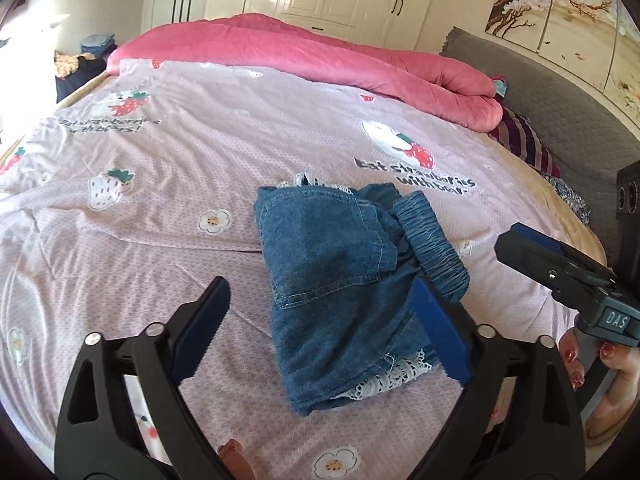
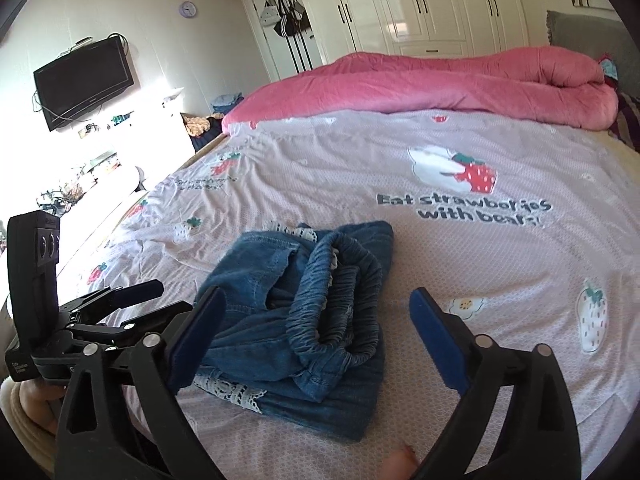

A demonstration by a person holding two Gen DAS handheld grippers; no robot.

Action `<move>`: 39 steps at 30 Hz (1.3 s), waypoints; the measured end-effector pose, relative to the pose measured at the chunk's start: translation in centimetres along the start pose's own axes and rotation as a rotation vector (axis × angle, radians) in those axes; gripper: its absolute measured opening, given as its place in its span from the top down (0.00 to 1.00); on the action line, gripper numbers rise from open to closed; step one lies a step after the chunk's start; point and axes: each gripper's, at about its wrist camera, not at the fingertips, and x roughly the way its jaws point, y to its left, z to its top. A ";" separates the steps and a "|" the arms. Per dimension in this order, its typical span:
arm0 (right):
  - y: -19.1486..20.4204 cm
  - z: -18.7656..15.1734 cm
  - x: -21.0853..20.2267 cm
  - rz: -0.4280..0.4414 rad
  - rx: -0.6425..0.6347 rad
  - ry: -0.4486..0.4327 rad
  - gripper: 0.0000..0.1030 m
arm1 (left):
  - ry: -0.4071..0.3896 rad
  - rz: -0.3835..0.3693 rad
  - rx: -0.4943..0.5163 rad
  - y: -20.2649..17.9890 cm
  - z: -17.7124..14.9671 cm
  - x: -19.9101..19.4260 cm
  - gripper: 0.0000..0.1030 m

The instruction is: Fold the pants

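Blue denim pants [image 1: 340, 280] lie folded in a small bundle on the pink strawberry-print bed sheet [image 1: 160, 208]. Their gathered elastic waistband [image 1: 432, 236] is on the right side, and white lace trim [image 1: 392, 376] shows at the near edge. My left gripper [image 1: 320, 286] hangs open just above the bundle, with nothing between its blue pads. In the right wrist view the pants [image 2: 304, 320] sit below my right gripper [image 2: 318, 296], which is also open wide and holds nothing. The left gripper [image 2: 160, 300] appears there at the left.
A rolled pink duvet [image 1: 320, 52] lies along the far side of the bed, with a grey headboard [image 1: 560, 92] and striped pillow [image 1: 524, 140] to the right. White wardrobes [image 2: 420, 4] stand behind. A wall-mounted TV [image 2: 84, 80] hangs at the left.
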 end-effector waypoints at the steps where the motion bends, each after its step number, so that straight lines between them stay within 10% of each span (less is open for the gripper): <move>1: 0.1 0.1 -0.2 -0.003 -0.004 -0.004 0.09 | -0.003 0.003 0.001 0.0 0.0 -0.1 0.13; 39: 2.6 -4.9 -6.8 -0.074 -0.100 -0.059 0.04 | -0.025 0.098 0.036 -2.2 -6.3 -5.4 0.09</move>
